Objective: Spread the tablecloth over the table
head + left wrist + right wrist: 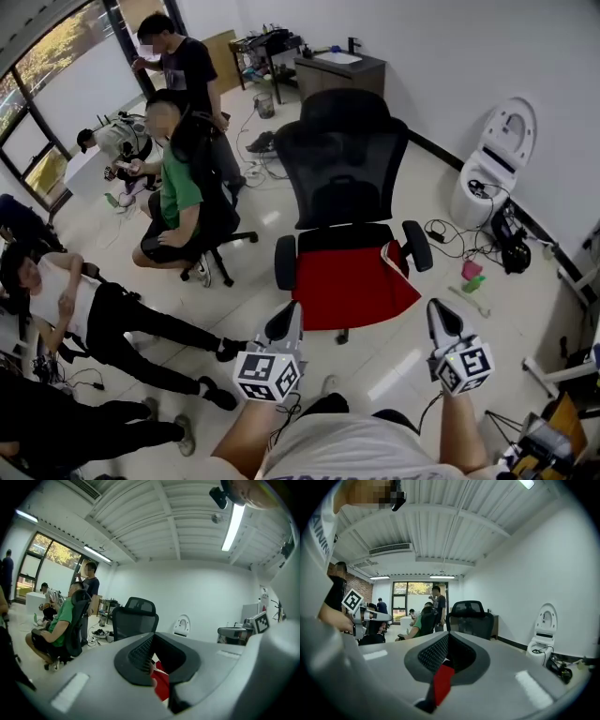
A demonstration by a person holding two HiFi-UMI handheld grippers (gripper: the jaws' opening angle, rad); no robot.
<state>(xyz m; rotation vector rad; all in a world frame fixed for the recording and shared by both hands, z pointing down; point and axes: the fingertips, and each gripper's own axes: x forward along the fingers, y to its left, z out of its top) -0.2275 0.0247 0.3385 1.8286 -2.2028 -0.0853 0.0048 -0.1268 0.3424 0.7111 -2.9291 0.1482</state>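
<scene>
The red tablecloth (352, 277) lies folded on the seat of a black mesh office chair (342, 159) in the middle of the head view. My left gripper (286, 321) hangs just short of the cloth's near left edge, jaws shut with nothing in them. My right gripper (441, 317) is off the cloth's near right corner, also shut and holding nothing. In the left gripper view the cloth (161, 686) shows as a red patch beyond the closed jaws, with the chair (136, 620) behind. The right gripper view shows the same red cloth (442, 684) past its shut jaws. No table shows in any view.
A person in green (178, 187) sits on a chair at the left, another person (94, 309) sits on the floor, and one (183, 66) stands at the back. A white toilet (492, 159) and cables (450, 234) are at the right wall. A cabinet (337, 70) stands behind.
</scene>
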